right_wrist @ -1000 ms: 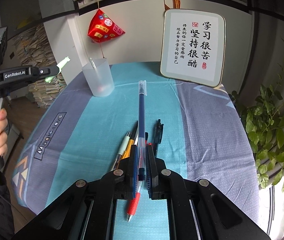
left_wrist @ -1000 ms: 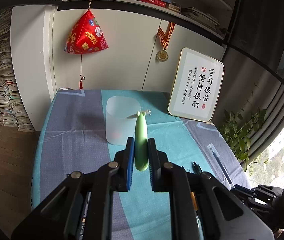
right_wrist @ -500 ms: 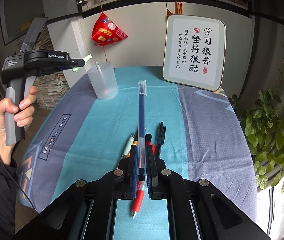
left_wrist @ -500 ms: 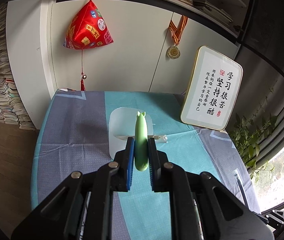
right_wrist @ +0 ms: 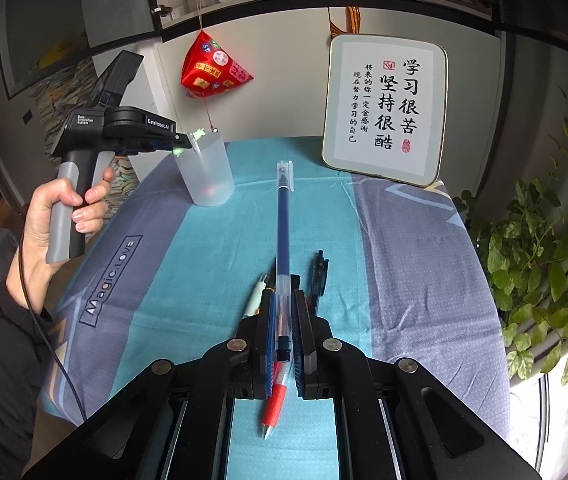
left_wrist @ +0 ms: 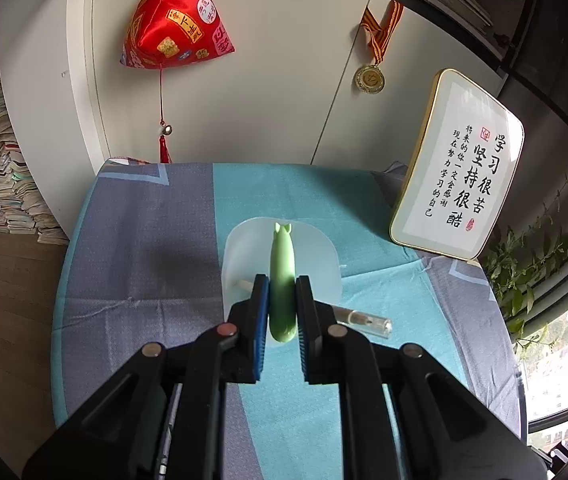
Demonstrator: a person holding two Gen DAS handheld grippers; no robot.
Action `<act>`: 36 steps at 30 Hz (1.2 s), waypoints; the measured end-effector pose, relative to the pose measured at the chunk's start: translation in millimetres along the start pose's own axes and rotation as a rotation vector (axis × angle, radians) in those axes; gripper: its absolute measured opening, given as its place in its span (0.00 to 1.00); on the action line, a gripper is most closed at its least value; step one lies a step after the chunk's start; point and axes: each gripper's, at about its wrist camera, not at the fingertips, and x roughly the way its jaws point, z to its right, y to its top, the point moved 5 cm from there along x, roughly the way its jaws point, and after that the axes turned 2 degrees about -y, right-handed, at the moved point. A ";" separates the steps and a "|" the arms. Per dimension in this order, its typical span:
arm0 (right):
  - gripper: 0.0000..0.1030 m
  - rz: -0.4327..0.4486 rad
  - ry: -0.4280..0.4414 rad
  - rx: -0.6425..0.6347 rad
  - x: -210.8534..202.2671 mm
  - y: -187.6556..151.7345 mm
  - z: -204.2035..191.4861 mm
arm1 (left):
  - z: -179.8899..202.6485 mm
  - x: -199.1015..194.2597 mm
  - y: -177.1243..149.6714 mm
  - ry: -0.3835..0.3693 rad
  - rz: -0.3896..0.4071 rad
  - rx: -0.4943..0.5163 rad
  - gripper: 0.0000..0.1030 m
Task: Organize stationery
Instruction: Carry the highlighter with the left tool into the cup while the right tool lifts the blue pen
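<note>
Fingers [left_wrist: 262,312] pinch one green pen [left_wrist: 282,276] above one cup [left_wrist: 315,256].

Left gripper [right_wrist: 188,142]: black body, grey handle, white "GenRobot.AI" lettering, thin black cable trailing below. Right gripper [right_wrist: 284,344]: black linkage arms behind the blue-padded fingers [right_wrist: 270,340], silver round screws. Person's sleeve [right_wrist: 0,360]: dark fabric.

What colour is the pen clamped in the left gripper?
Light green pen, with small ear-like tips at its top; the left wrist view shows it best.
</note>
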 end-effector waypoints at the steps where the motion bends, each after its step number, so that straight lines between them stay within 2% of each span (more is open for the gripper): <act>1: 0.08 -0.010 0.018 -0.005 4.2 6.1 -2.5 | -1.0 1.8 0.4 -0.001 -0.007 -0.002 0.11; 5: 0.08 -0.095 0.087 -0.074 29.1 41.2 -18.0 | -2.3 4.5 4.9 -0.022 -0.021 -0.006 0.11; 8: 0.08 -0.174 0.082 -0.155 48.5 74.0 -27.7 | -4.1 7.0 8.0 0.006 -0.025 0.011 0.11; 13: 0.08 -0.311 0.117 -0.237 78.0 108.7 -46.2 | -8.6 5.2 10.9 -0.015 -0.009 -0.004 0.11; 20: 0.08 -0.387 0.089 -0.323 99.3 138.8 -62.6 | -8.8 -0.7 15.5 -0.008 0.002 0.029 0.11; 22: 0.08 -0.441 0.095 -0.358 106.2 144.0 -69.7 | -9.8 0.7 16.6 0.003 -0.005 0.034 0.11; 25: 0.08 -0.514 0.037 -0.421 117.6 154.5 -77.6 | -11.7 -0.7 16.9 0.005 -0.004 0.033 0.12; 27: 0.08 -0.537 0.026 -0.442 121.1 164.7 -83.4 | -12.7 -3.2 17.4 -0.001 0.003 0.028 0.15; 29: 0.08 -0.567 0.002 -0.476 125.4 170.9 -89.7 | -11.5 -6.1 18.1 -0.012 0.012 0.032 0.30; 31: 0.08 -0.618 -0.006 -0.512 131.8 171.5 -96.5 | -10.9 -10.9 17.5 0.021 0.034 0.060 0.37; 33: 0.08 -0.647 -0.027 -0.540 138.8 172.6 -102.1 | -12.5 -18.2 16.3 0.034 0.073 0.073 0.37; 36: 0.08 -0.664 -0.055 -0.563 146.5 177.0 -109.0 | -19.6 -23.3 16.5 -0.010 0.083 0.037 0.37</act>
